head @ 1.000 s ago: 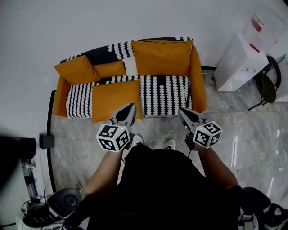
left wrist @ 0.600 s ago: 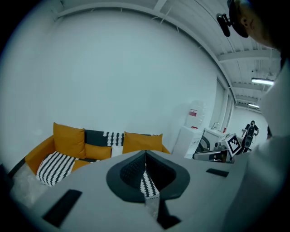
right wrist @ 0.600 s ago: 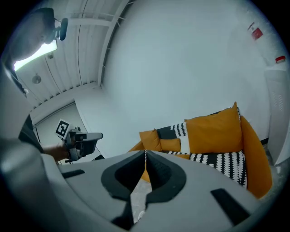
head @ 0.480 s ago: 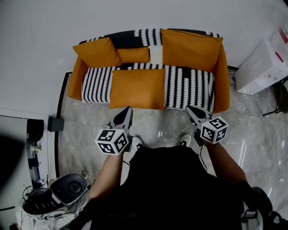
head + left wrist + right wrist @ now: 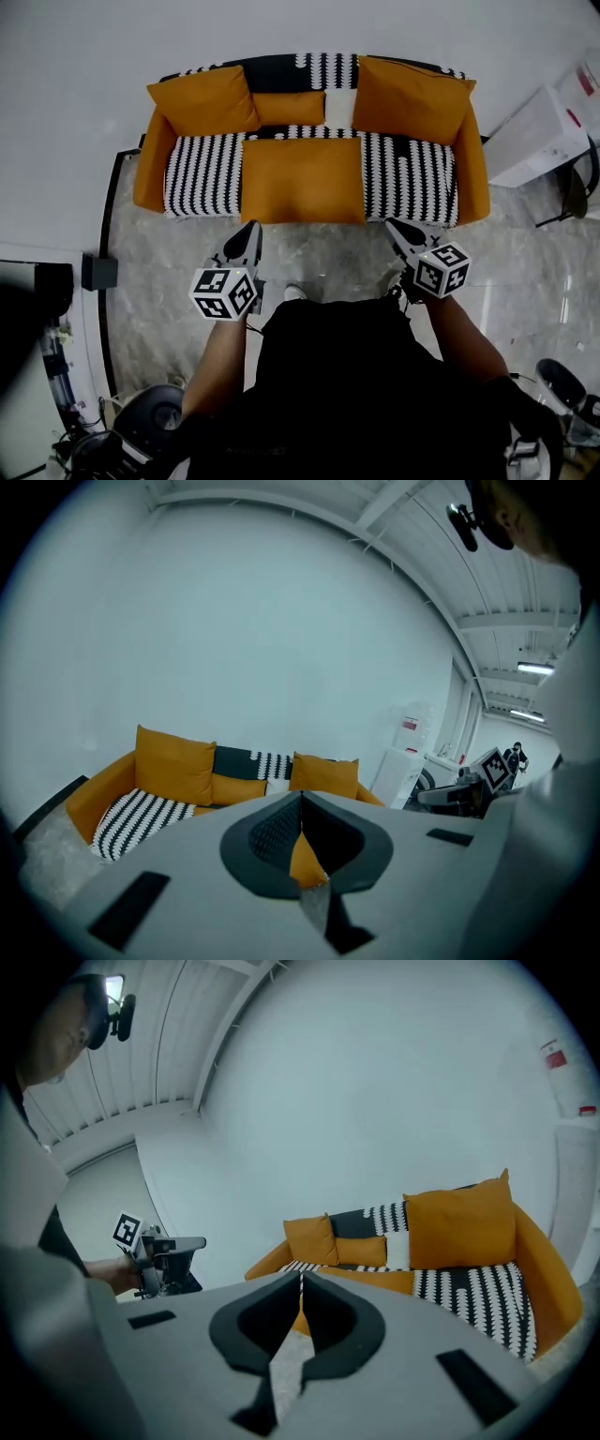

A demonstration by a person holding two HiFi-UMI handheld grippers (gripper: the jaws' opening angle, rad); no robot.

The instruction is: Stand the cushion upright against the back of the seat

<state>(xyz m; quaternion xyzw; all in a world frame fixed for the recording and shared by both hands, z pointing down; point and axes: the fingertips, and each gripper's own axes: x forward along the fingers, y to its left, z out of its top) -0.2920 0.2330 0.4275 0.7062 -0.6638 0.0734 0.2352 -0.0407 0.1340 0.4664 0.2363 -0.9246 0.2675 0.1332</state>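
A big orange cushion [image 5: 302, 180] lies flat on the middle of the striped seat of the sofa [image 5: 201, 174]. Two orange cushions stand against the back, one at the left [image 5: 203, 100] and one at the right [image 5: 412, 97], with a small one [image 5: 291, 108] between them. My left gripper [image 5: 248, 234] and right gripper [image 5: 394, 227] hover over the floor just short of the seat's front edge, near the flat cushion's front corners. Both are shut and empty. In the left gripper view the sofa [image 5: 150, 810] lies beyond the shut jaws; in the right gripper view the flat cushion [image 5: 375, 1281] shows ahead.
A white cabinet [image 5: 544, 131] and a black chair [image 5: 581, 183] stand right of the sofa. A small black box [image 5: 98, 272] and a round black device [image 5: 150, 422] sit on the marble floor at the left. A white wall is behind the sofa.
The sofa has slid from the left to the centre of the head view. Both grippers now stand in front of the flat cushion, still shut and empty.
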